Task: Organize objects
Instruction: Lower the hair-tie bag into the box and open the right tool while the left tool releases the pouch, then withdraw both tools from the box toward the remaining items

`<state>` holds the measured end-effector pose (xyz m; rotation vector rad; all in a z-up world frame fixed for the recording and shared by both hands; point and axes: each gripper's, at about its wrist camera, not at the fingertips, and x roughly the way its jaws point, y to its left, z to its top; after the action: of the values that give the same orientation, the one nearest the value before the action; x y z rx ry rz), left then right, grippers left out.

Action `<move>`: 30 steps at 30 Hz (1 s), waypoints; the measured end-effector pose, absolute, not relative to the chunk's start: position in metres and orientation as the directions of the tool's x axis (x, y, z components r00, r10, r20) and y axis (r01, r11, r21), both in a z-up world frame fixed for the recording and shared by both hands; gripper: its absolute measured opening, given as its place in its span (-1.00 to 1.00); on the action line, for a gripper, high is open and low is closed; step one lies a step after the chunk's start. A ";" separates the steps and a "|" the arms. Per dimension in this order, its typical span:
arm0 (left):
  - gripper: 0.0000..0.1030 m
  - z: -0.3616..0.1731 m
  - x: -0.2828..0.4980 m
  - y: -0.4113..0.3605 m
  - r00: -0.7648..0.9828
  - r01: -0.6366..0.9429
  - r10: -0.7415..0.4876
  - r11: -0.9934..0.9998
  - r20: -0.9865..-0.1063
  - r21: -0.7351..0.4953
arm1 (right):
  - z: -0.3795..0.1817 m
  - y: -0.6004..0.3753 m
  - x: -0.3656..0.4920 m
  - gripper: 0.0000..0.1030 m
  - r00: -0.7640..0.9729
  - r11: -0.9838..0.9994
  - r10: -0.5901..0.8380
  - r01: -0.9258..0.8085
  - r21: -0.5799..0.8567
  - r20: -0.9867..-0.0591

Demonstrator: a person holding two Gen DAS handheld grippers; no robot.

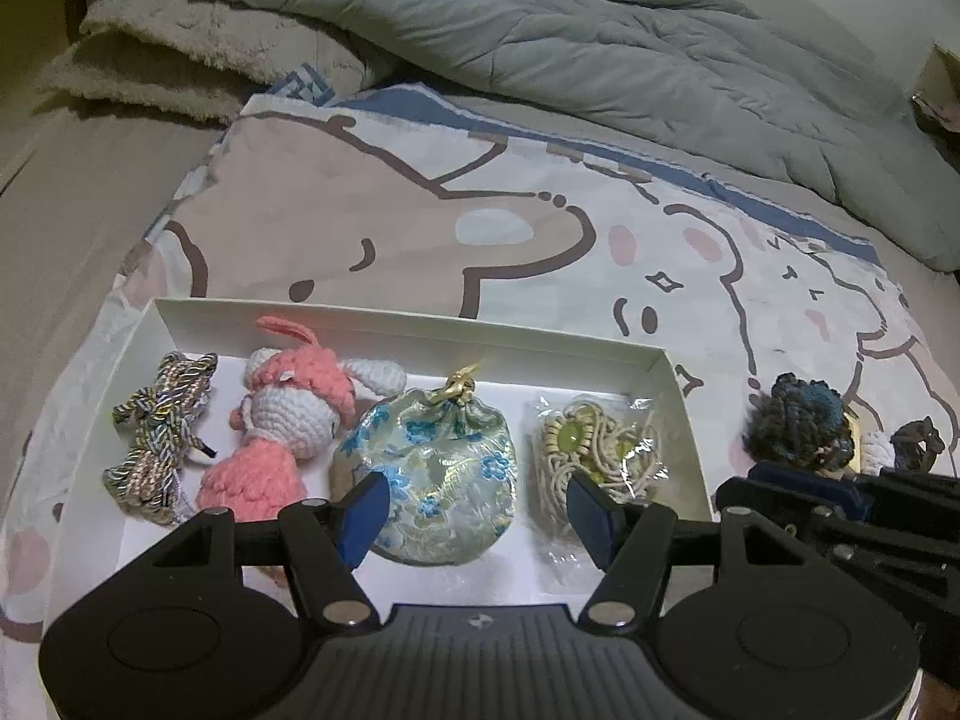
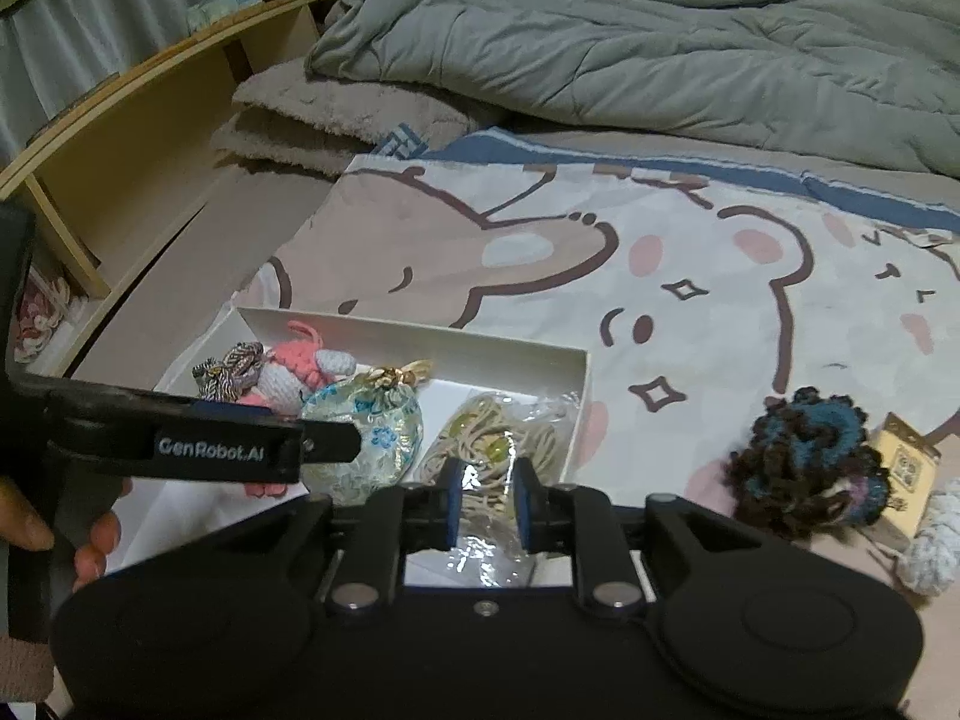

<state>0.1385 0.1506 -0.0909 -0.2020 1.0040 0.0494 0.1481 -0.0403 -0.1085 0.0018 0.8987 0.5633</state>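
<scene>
A shallow white box [image 1: 414, 330] lies on the cartoon-print bed cover. In a row it holds a braided cord bundle [image 1: 159, 426], a pink and white crochet doll [image 1: 288, 420], a blue-flowered brocade pouch [image 1: 432, 468] and a plastic bag of beaded cord [image 1: 594, 456]. My left gripper [image 1: 480, 513] hovers open over the pouch, its blue pads wider than the pouch and clear of it. My right gripper [image 2: 489, 504] stands over the bag of cord [image 2: 498, 438] with a narrow gap between its pads, which press on nothing. The left gripper [image 2: 324, 441] crosses the right wrist view.
Right of the box on the cover lie a dark blue and brown crochet scrunchie [image 2: 804, 468], a tan card [image 2: 906, 468] and a white rope knot [image 2: 936, 540]. A grey duvet [image 2: 660, 42] and a fuzzy blanket [image 2: 336, 114] lie behind. A wooden shelf [image 2: 138, 138] runs along the left.
</scene>
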 end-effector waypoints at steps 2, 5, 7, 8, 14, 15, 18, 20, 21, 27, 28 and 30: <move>0.30 -0.086 0.133 0.148 0.543 -0.133 -0.044 0.982 -0.838 -0.137 | -0.105 -0.044 0.146 -0.55 0.498 0.858 0.463 -0.460 0.229 -0.734; 0.30 -0.079 0.125 0.146 0.550 -0.127 -0.030 0.985 -0.835 -0.119 | -0.098 -0.051 0.142 -0.51 0.512 0.861 0.461 -0.455 0.227 -0.724; 0.30 -0.074 0.120 0.146 0.558 -0.129 -0.024 0.985 -0.830 -0.115 | -0.093 -0.055 0.139 -0.43 0.522 0.863 0.461 -0.451 0.226 -0.718; 0.30 -0.072 0.117 0.146 0.562 -0.131 -0.023 0.984 -0.827 -0.117 | -0.091 -0.057 0.137 -0.38 0.527 0.864 0.460 -0.450 0.224 -0.715; 0.51 -0.058 0.100 0.146 0.591 -0.143 0.001 0.984 -0.807 -0.103 | -0.078 -0.068 0.129 -0.15 0.556 0.870 0.456 -0.443 0.217 -0.695; 0.55 -0.056 0.098 0.146 0.594 -0.147 0.007 0.984 -0.805 -0.099 | -0.076 -0.070 0.128 -0.12 0.560 0.870 0.456 -0.442 0.216 -0.692; 0.74 -0.050 0.090 0.147 0.604 -0.158 0.026 0.983 -0.796 -0.088 | -0.071 -0.075 0.124 -0.02 0.568 0.871 0.457 -0.440 0.217 -0.685; 0.78 -0.048 0.085 0.147 0.605 -0.162 0.042 0.984 -0.795 -0.072 | -0.070 -0.078 0.121 0.09 0.573 0.873 0.455 -0.439 0.214 -0.681; 0.83 -0.047 0.084 0.147 0.605 -0.164 0.048 0.984 -0.795 -0.066 | -0.069 -0.079 0.120 0.15 0.576 0.874 0.453 -0.439 0.210 -0.680; 0.98 -0.043 0.074 0.146 0.609 -0.175 0.082 0.984 -0.789 -0.033 | -0.064 -0.085 0.112 0.49 0.593 0.879 0.440 -0.438 0.188 -0.675; 1.00 -0.042 0.073 0.146 0.610 -0.174 0.083 0.984 -0.788 -0.031 | -0.063 -0.086 0.110 0.53 0.596 0.879 0.439 -0.441 0.183 -0.673; 1.00 -0.040 0.071 0.146 0.614 -0.173 0.085 0.985 -0.785 -0.028 | -0.062 -0.088 0.108 0.62 0.603 0.880 0.434 -0.443 0.171 -0.669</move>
<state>0.0710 0.1457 -0.0404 -0.1046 0.8980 0.1491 0.1080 -0.0882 -0.0618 -0.0130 0.7710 0.5075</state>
